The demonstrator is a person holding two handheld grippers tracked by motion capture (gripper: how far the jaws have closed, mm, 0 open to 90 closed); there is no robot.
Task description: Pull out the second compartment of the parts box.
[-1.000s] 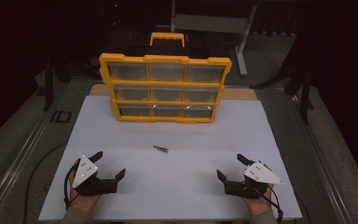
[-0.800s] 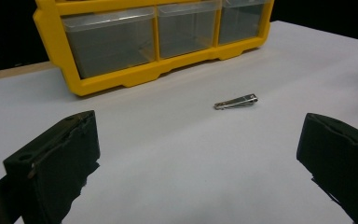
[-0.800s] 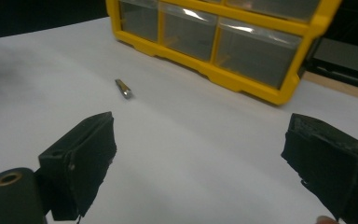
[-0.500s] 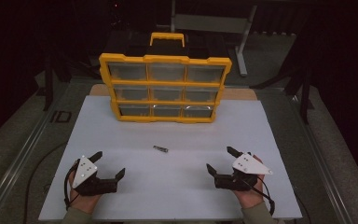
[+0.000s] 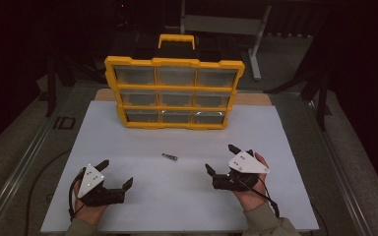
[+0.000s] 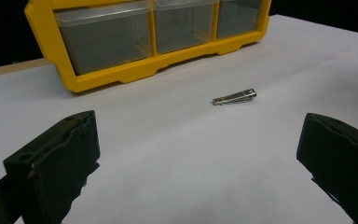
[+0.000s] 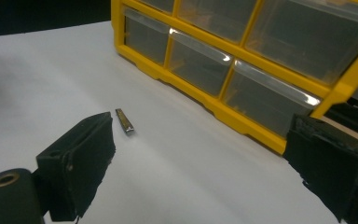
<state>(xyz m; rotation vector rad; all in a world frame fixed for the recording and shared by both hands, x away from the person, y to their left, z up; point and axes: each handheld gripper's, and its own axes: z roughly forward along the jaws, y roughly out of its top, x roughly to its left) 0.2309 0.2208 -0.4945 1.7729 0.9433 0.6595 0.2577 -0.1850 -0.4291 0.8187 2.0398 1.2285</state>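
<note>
A small metal nail clipper [image 5: 169,157] lies flat on the white table top [image 5: 177,142], in front of a yellow drawer organizer [image 5: 174,92] with clear drawers. My left gripper [image 5: 115,173] rests at the near left, open and holding nothing; the nail clipper [image 6: 234,97] lies ahead of its jaws and to the right. My right gripper [image 5: 221,159] hovers at the near right, open and empty, to the right of the clipper. In the right gripper view the nail clipper [image 7: 124,121] lies just beyond the left jaw, with the organizer [image 7: 242,60] behind.
The organizer stands upright at the far middle of the table, its yellow handle [image 5: 176,39] on top. A wooden strip [image 5: 256,100] runs behind it. A metal rail [image 5: 24,152] borders the table on the left. A grey stand [image 5: 226,24] sits in the dark beyond.
My right gripper has moved left and forward toward the nail clipper. The left gripper and the clipper have stayed where they were.
</note>
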